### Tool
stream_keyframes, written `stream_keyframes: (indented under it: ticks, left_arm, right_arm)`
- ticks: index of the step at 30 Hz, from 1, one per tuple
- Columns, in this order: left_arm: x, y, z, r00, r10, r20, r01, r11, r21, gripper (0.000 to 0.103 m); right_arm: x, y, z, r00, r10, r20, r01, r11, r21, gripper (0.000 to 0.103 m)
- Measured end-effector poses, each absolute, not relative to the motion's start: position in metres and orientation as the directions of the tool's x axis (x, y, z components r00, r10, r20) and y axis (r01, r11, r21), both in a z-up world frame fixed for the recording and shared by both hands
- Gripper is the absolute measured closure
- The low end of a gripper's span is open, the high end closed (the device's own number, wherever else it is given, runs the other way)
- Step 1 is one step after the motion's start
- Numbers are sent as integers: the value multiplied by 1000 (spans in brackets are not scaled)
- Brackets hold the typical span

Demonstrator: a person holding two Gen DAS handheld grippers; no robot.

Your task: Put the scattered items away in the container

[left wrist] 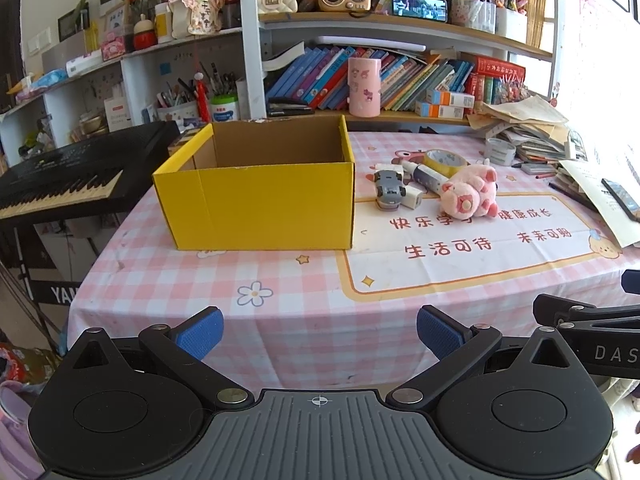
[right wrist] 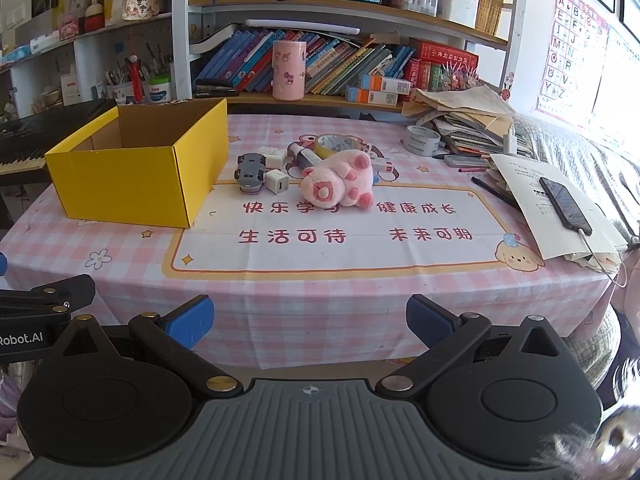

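While both tools hover off the near edge of the table (right wrist: 320, 304), nothing is held: the left gripper (left wrist: 319, 334) at the bottom of its view has its blue pads (left wrist: 200, 336) spread wide, and the right gripper (right wrist: 310, 322) is likewise released, its fingers far apart.

Going left to right in the right wrist view, a black keyboard (right wrist: 16, 144) sits at the left edge, then the yellow box (right wrist: 132, 192) stands open-topped at centre left on the pink checked cloth. Just right of it lie a grey toy car (right wrist: 251, 173) and a white charger (right wrist: 277, 183), touching each other. Behind them are a marker (right wrist: 306, 159) and a roll of tape (right wrist: 336, 145). The pink plush pig (right wrist: 340, 185) lies on its side at centre frame. Farther right, a paper stack (right wrist: 472, 120) and a phone (right wrist: 565, 204) rest on the table's right edge.
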State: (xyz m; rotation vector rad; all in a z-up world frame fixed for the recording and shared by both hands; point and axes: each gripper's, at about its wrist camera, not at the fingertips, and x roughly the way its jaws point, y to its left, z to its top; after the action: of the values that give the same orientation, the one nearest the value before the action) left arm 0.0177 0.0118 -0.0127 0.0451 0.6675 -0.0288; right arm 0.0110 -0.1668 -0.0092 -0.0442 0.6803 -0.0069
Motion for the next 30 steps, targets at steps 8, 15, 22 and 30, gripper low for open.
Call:
stream_keyframes:
  ticks: [8, 15, 22, 30]
  left_arm:
    - [20, 14, -10, 791, -15, -612, 29, 1000, 13, 0]
    - [31, 3, -13, 777, -51, -627, 58, 998, -10, 0]
    - [42, -10, -15, 776, -72, -627, 86, 996, -8, 0]
    - [58, -26, -19, 763, -106, -638, 130, 991, -10, 0]
  right_arm:
    - [13, -162, -11, 763, 2, -646, -38, 998, -42, 0]
    - [15, -166, -8, 772, -26, -635, -28, 997, -75, 0]
    - [26, -182, -10, 763, -53, -644, 14, 998, -66, 0]
    - [39, -198, -14, 750, -67, -658, 37, 998, -60, 0]
